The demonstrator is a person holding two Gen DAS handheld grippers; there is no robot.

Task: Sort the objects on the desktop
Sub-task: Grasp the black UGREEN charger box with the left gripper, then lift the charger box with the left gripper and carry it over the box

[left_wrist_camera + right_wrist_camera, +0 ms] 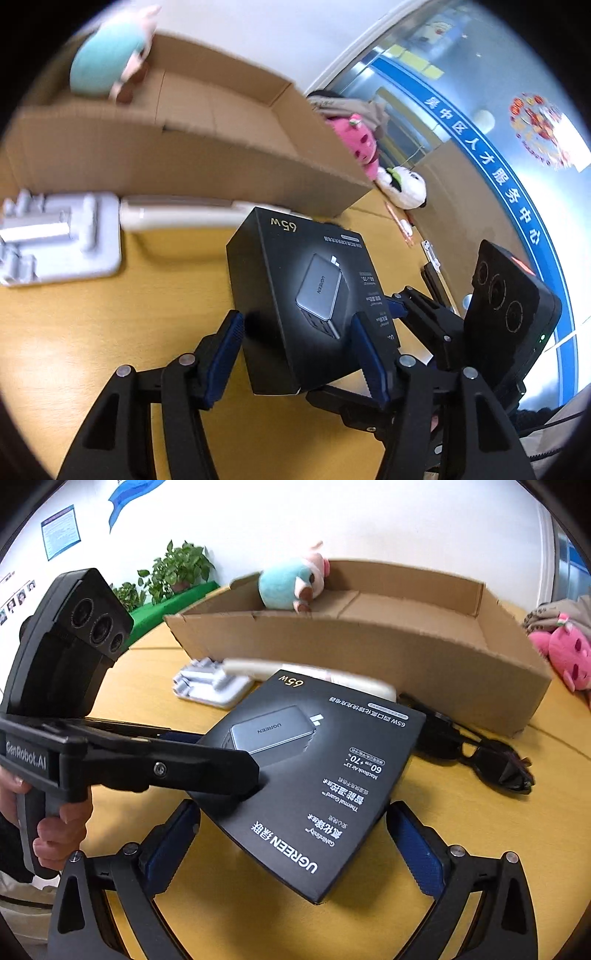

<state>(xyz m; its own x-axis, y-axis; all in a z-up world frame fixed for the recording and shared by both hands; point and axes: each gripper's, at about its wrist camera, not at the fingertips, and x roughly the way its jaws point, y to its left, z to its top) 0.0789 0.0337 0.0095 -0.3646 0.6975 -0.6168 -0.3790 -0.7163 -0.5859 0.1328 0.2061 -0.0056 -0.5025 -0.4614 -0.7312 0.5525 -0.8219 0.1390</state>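
A black charger box (295, 266) marked 65W sits between the blue pads of my left gripper (295, 317), which is shut on its two sides. The box hangs tilted above the yellow table (110, 332). In the right wrist view the same box (332, 768) fills the middle, and a black finger (207, 764) of the left gripper lies across its left edge. My right gripper (291, 808) stands wide open under the box's near corner, its pads apart from it. A hand grips the left gripper's handle at the left edge.
An open cardboard box (369, 646) stands behind, with a teal plush (288, 587) on its far rim. A white plastic stand (210, 686) and a cream tube (314, 675) lie before it. Black sunglasses (491, 760) lie right. A pink plush (569, 657) sits far right.
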